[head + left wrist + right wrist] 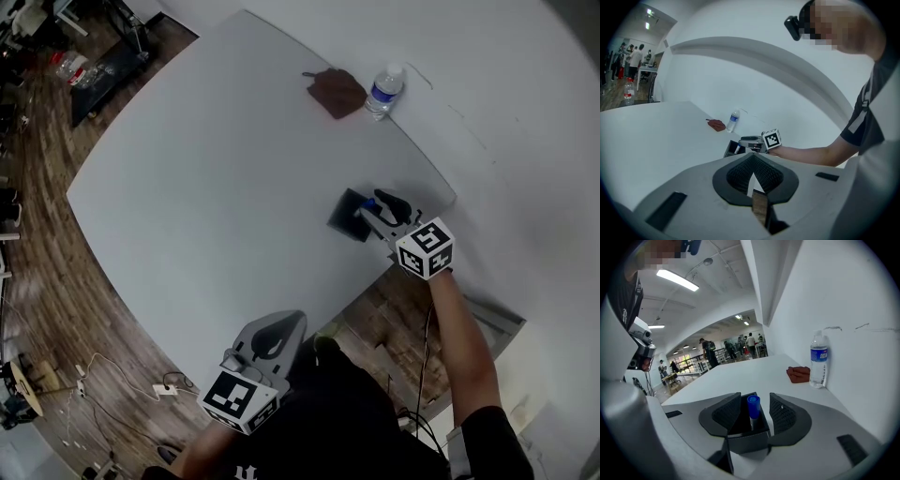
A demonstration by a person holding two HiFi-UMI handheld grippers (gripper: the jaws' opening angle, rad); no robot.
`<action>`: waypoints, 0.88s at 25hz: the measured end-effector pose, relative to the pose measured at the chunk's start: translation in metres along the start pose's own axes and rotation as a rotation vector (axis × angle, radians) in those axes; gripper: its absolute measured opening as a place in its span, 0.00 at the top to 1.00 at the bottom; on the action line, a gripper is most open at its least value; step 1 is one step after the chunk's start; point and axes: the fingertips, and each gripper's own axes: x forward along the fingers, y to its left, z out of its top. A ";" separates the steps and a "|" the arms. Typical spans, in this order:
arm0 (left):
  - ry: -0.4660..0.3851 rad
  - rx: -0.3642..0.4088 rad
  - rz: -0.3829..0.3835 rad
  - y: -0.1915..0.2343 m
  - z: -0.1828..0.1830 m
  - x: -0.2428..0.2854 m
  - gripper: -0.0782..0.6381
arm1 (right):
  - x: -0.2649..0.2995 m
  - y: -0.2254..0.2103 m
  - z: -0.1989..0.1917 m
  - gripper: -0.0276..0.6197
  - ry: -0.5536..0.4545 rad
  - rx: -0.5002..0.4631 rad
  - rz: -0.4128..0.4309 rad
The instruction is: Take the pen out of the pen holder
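A black square pen holder [345,217] stands near the right edge of the white table [216,169]. In it stands one pen with a blue cap [753,406], upright. My right gripper [754,401] is open, one jaw on each side of the cap, and a gap shows on both sides of the pen. In the head view the right gripper [375,202] reaches over the holder from the table's edge. My left gripper [279,325] hangs at the table's front edge, far from the holder. In its own view the left gripper [753,176] is shut with nothing in it.
A water bottle [384,91] and a crumpled brown cloth [336,92] sit at the table's far side against the white wall [525,112]. Wooden floor [56,272] with cables lies left of and below the table. People stand far off in the room.
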 end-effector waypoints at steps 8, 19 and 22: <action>0.022 -0.019 0.014 0.010 -0.003 0.008 0.88 | 0.013 -0.001 -0.007 0.69 0.016 -0.053 0.010; 0.033 -0.023 0.022 0.011 -0.004 0.015 0.88 | 0.014 0.003 -0.008 0.82 -0.003 -0.124 0.008; 0.034 -0.020 0.020 0.009 -0.003 0.015 0.88 | 0.013 0.004 -0.004 0.82 -0.014 -0.113 0.019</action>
